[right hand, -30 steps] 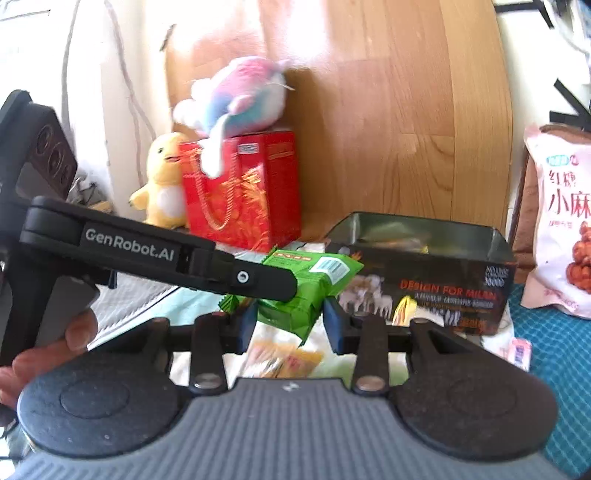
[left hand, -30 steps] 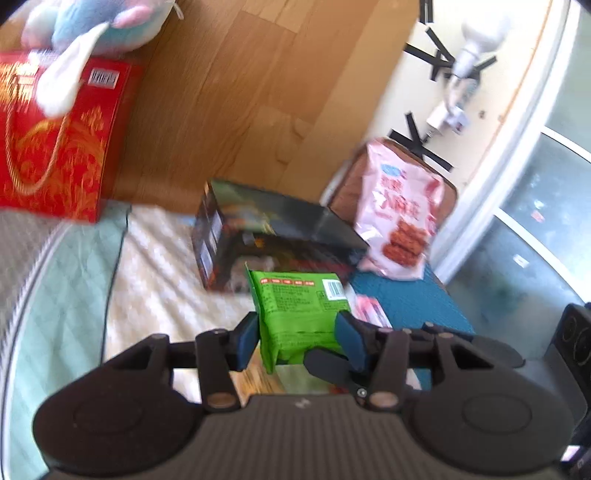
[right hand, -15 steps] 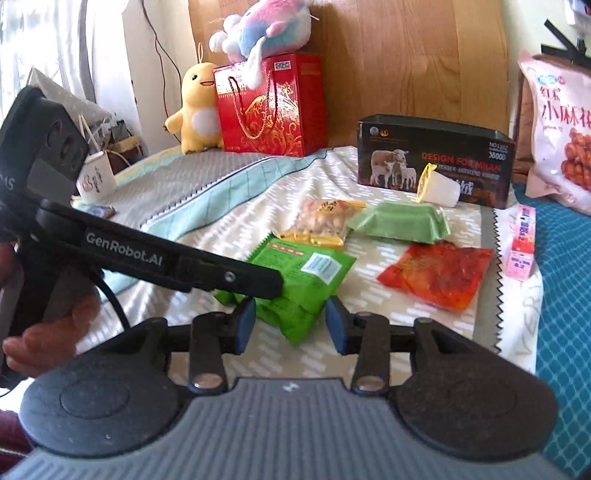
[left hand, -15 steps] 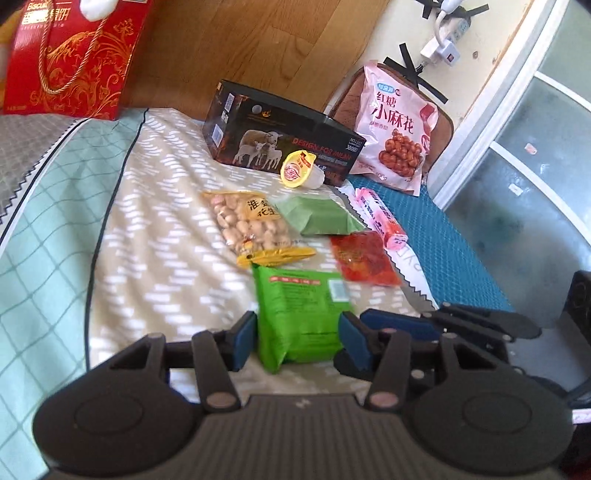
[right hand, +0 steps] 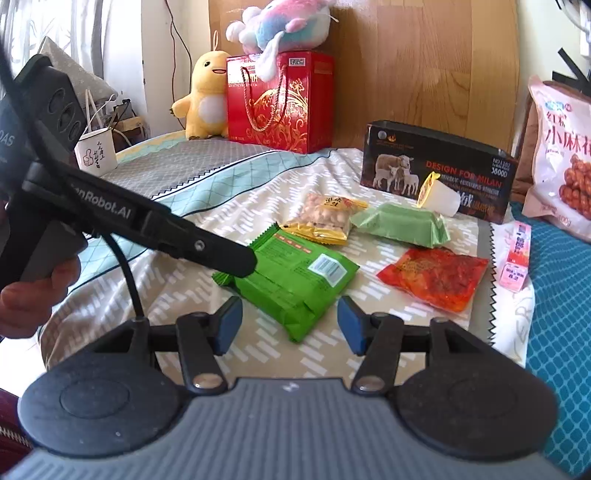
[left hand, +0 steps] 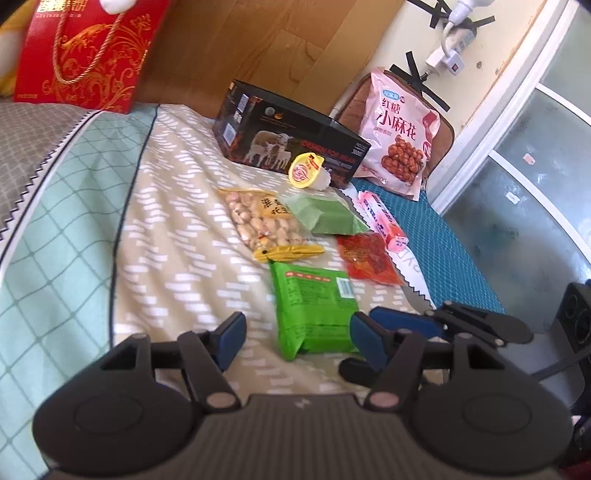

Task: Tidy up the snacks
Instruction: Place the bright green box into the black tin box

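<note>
The bed cover [left hand: 177, 236], patterned beige with a teal checked band on its left, carries everything. At its far end stands a red gift box [right hand: 280, 101] with a pastel plush toy [right hand: 280, 24] on top, and nearer, a dark open box [left hand: 291, 133] printed with sheep. A large pink snack bag [left hand: 400, 134] leans upright just right of that box. In the foreground a bright green snack packet [left hand: 314, 306] lies flat on the cover, between the blue pads of both grippers. The left gripper [left hand: 295, 339] is opening, its left pad clear of the packet and its right pad at the packet's edge. The right gripper [right hand: 290, 323] is also opening, with gaps on both sides. Beyond the packet lie a peanut pack [left hand: 262, 218], a pale green pouch [left hand: 325, 216], a red sachet [left hand: 369, 258], a pink stick pack [left hand: 384, 218] and a small yellow-lidded jelly cup [left hand: 308, 171] touching the dark box.
</note>
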Tool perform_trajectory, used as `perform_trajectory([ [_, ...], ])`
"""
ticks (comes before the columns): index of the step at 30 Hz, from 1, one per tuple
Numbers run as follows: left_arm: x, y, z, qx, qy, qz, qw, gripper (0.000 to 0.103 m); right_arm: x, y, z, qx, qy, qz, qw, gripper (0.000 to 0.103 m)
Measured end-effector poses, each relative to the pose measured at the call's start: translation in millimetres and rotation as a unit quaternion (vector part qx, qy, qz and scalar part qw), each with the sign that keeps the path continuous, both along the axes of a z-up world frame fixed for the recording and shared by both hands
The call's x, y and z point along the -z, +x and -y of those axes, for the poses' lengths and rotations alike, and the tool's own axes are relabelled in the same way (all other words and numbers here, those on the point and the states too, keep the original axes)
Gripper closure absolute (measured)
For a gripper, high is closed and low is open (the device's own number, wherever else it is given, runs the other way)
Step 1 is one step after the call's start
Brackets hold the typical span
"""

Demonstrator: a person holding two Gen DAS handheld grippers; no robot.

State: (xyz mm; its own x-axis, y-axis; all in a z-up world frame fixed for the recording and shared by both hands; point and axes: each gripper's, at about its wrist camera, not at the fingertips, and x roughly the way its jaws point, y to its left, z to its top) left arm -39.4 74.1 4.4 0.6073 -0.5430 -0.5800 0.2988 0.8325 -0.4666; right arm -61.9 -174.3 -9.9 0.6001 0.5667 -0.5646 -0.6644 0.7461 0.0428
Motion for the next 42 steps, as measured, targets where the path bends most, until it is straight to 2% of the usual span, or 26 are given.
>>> perform_trajectory([
  [3,0,7,7,0.015,-0.006,-0.005,0.9999,0.047,4,7,-1,-0.007,0.014,-0.022,1.0,0.044],
  [5,1,10,13,0.024,-0.006,-0.008,0.9997,0.053,3,8,-3,-0.004,0.014,-0.017,1.0,0.052],
  [6,1,11,15,0.026,-0.001,-0.007,0.9996,0.056,2,9,-4,0.002,0.009,-0.012,1.0,0.065],
  [7,-1,12,16,0.026,-0.001,-0.009,0.9996,0.056,1,11,-2,0.002,0.016,-0.016,1.0,0.067],
  [10,-11,18,10,0.031,-0.027,-0.009,0.9991,0.056,-7,15,8,0.007,0.047,-0.017,0.999,0.067],
  [13,-31,29,8,0.038,-0.042,0.009,0.9984,0.056,-23,18,12,0.011,0.063,0.022,0.998,0.067],
  [18,-70,75,24,0.035,-0.02,0.063,0.9972,0.056,-48,60,13,0.034,0.075,0.087,0.993,0.067],
  [25,-99,178,65,0.014,-0.004,0.08,0.9967,0.056,-65,157,24,0.096,0.086,0.102,0.986,0.067],
  [29,-97,224,91,0.009,0.015,0.078,0.9968,0.053,-63,200,29,0.132,0.075,0.102,0.983,0.065],
  [31,-92,239,101,0.003,0.026,0.072,0.9971,0.049,-57,213,30,0.154,0.062,0.107,0.98,0.056],
  [32,-88,244,106,0.002,0.031,0.069,0.9971,0.046,-55,217,31,0.165,0.055,0.114,0.978,0.056],
  [33,-85,246,109,0.004,0.034,0.066,0.9972,0.045,-52,219,32,0.174,0.046,0.116,0.977,0.056],
  [35,-81,243,112,0.006,0.037,0.068,0.9969,0.035,-50,218,36,0.181,0.044,0.112,0.976,0.056],
  [38,-86,223,104,0.02,0.048,0.096,0.994,0.032,-52,201,49,0.177,0.067,0.109,0.976,0.052],
  [42,-90,184,70,0.03,0.036,0.105,0.9933,0.029,-52,167,57,0.129,0.087,0.085,0.984,0.051],
])
